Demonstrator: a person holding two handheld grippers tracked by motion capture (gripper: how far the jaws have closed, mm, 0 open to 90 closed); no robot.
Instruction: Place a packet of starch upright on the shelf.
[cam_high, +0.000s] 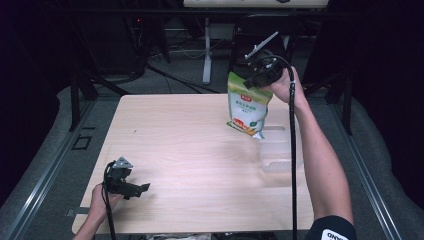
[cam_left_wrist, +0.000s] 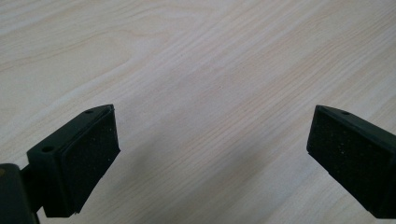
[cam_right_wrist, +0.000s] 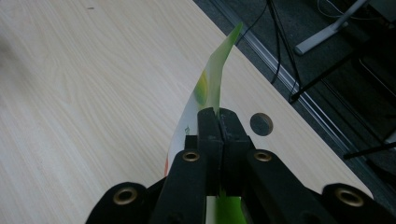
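Note:
A green and white food pouch (cam_high: 246, 106) hangs upright over the far right of the wooden table (cam_high: 190, 145), held by its top edge. My right gripper (cam_high: 256, 79) is shut on that top edge; in the right gripper view the pouch (cam_right_wrist: 209, 88) runs edge-on between the closed jaws of the right gripper (cam_right_wrist: 219, 122). My left gripper (cam_high: 140, 189) rests low near the table's front left corner. In the left gripper view the left gripper (cam_left_wrist: 212, 144) is open, its pads (cam_left_wrist: 91, 154) wide apart over bare wood.
A clear plastic tray (cam_high: 276, 149) lies on the table just below and right of the pouch. A round cable hole (cam_right_wrist: 261, 124) sits near the table's edge. Beyond the far edge stand dark frames, cables and a white desk leg (cam_high: 207, 55).

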